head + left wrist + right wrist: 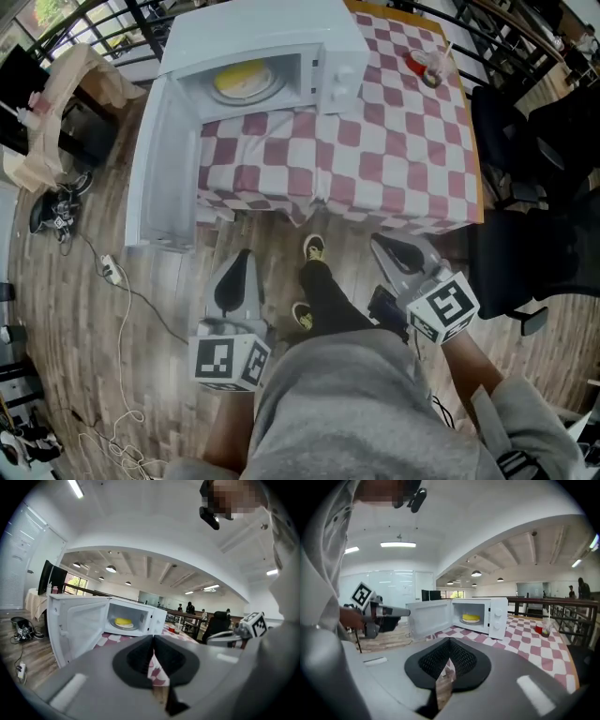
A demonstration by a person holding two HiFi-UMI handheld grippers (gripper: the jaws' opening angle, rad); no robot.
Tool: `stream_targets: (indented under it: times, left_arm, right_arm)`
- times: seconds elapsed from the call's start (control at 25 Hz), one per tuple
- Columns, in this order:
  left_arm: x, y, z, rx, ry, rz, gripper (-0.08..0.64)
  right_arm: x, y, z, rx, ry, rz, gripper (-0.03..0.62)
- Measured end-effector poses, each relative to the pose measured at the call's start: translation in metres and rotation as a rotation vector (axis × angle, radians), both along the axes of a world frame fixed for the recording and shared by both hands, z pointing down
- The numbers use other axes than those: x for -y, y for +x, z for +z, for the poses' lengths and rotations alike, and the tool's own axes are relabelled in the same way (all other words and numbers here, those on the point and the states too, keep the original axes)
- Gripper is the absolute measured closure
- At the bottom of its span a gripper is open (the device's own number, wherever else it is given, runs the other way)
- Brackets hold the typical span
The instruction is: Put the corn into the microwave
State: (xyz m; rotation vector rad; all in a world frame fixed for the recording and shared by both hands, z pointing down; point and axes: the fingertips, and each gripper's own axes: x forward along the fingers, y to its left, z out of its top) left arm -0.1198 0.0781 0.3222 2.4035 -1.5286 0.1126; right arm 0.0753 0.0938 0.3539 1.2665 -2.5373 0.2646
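The yellow corn (246,79) lies on a plate inside the white microwave (339,58), whose door (161,164) stands wide open to the left. The corn (123,621) also shows in the left gripper view and, as the corn (470,618), in the right gripper view. My left gripper (244,255) is shut and empty, held over the floor well short of the table. My right gripper (377,241) is shut and empty too, near the table's front edge. Both point toward the microwave from a distance.
The microwave stands on a table with a red-and-white checked cloth (403,159). A small red item (427,67) sits at the table's far right. Black chairs (525,187) stand to the right. Cables (112,274) and bags (56,103) lie on the wooden floor at left.
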Motion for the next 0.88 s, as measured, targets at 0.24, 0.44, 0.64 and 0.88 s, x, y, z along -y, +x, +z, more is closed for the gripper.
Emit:
stream_targets:
  times: [0.24, 0.44, 0.64, 0.88]
  left_arm:
    - [-0.032, 0.004, -0.024, -0.008, 0.040, -0.013, 0.548]
    - [-0.046, 0.013, -0.033, -0.033, 0.044, -0.009, 0.548]
    - [-0.054, 0.035, -0.046, -0.019, 0.043, -0.008, 0.548]
    - [-0.074, 0.080, -0.063, -0.005, 0.061, 0.000, 0.548]
  right_arm:
    - [-0.014, -0.010, -0.057, 0.175, -0.032, 0.057, 0.592]
    - [-0.011, -0.005, -0.090, 0.223, 0.020, 0.066, 0.592]
    - [-0.017, 0.004, -0.107, 0.147, 0.097, 0.027, 0.592]
    - [-0.039, 0.047, -0.110, 0.129, 0.107, 0.044, 0.592]
